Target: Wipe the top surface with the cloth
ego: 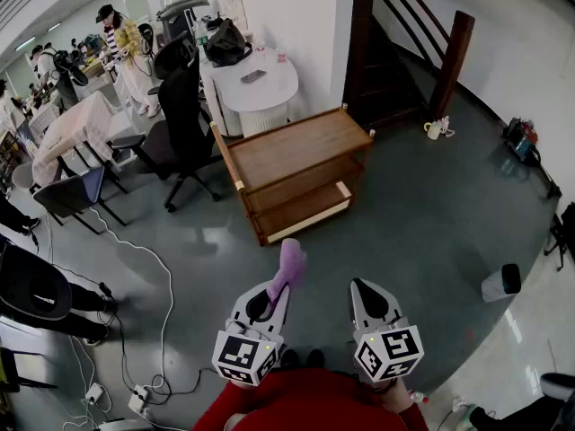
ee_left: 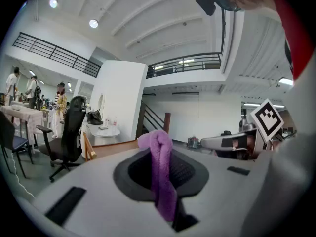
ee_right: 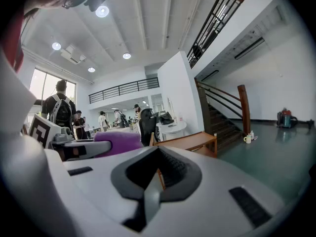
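Left gripper [ego: 278,290] is clamped on the purple cloth [ego: 291,260], which sticks up past its jaws. Right gripper [ego: 367,293] is closed and empty. Wiping hasn't started: the wooden table [ego: 296,146] is well apart, its top bare and untouched. Whole approach and wipe remain. An office chair [ego: 180,115] sits beside the table and cables [ego: 166,277] lie left; the path looks open.

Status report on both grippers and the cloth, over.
Left hand-held gripper shut on purple cloth. Right hand-held gripper shut, empty. Wooden table ahead, cloth not on it yet.
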Demonstrator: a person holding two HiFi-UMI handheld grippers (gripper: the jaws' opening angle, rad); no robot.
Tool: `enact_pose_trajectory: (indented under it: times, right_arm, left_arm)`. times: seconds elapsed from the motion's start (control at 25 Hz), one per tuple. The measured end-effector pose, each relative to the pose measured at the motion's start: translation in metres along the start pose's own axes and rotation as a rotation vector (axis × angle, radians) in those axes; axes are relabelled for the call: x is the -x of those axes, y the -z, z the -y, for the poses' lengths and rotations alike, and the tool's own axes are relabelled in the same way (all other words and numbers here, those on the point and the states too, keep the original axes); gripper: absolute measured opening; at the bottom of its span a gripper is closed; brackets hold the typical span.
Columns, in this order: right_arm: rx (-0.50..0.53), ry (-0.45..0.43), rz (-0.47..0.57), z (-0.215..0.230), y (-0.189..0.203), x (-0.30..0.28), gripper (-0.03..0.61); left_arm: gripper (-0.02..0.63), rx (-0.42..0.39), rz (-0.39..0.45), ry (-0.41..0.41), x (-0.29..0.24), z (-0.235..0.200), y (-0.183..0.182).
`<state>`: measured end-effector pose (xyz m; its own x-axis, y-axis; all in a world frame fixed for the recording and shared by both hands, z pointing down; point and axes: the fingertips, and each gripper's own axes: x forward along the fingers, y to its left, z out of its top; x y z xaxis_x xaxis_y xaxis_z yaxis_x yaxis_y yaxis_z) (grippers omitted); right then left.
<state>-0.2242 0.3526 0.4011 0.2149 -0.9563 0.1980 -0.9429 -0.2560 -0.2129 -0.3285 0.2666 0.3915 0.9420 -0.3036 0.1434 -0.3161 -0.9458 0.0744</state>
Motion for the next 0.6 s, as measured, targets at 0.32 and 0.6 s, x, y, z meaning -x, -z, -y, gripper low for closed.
enact_pose_trajectory:
  times: [0.32, 0.6]
  right_arm:
    - [0.019, -0.001, -0.003, 0.0043, -0.0006, 0.0001, 0.003]
    - [0.003, -0.002, -0.013, 0.011, 0.0025, -0.0007, 0.003]
  left_arm:
    - [0.049, 0.006, -0.004, -0.003, -0.0019, 0.0032, 0.0024]
    - [0.048, 0.013, -0.02, -0.005, -0.0067, 0.0054, 0.0064]
